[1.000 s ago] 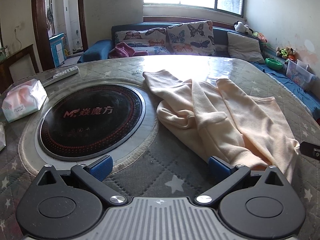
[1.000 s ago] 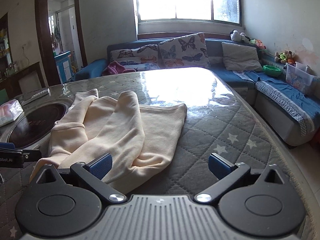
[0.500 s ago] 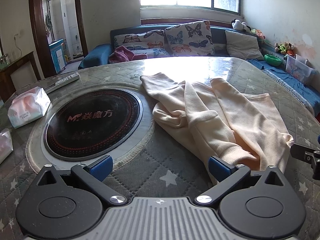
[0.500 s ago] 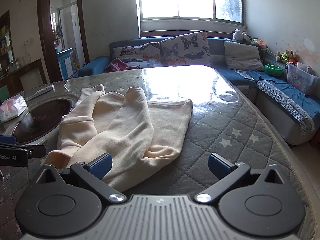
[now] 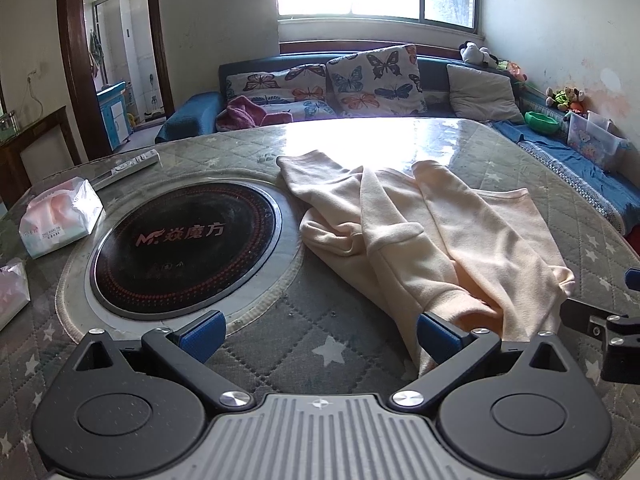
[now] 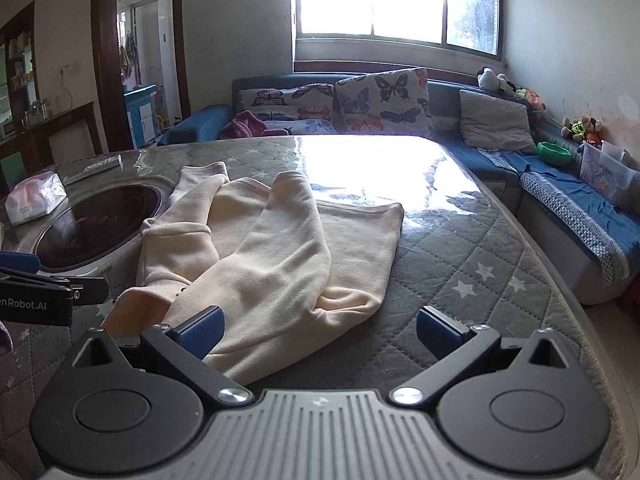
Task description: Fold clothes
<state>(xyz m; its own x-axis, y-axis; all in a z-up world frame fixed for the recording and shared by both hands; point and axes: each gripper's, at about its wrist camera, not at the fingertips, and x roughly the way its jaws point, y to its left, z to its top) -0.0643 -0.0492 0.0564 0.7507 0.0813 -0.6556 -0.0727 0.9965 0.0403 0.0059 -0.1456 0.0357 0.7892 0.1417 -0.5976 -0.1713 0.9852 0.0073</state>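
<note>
Both the left gripper (image 5: 318, 330) and the right gripper (image 6: 318, 328) hover wide open and empty at the near edge of the cream garment (image 5: 432, 240), which lies rumpled just ahead of them, probably to take 2 corners at once.

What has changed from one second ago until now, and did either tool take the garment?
Both tools drew back from the cream garment and rose slightly, so more of the quilted table shows. The left tool and the right tool remain open; neither grasped the cloth. The garment lies crumpled as before, beside the black cooktop.

Wrist cams low, shared garment (image 5: 432, 240)
</note>
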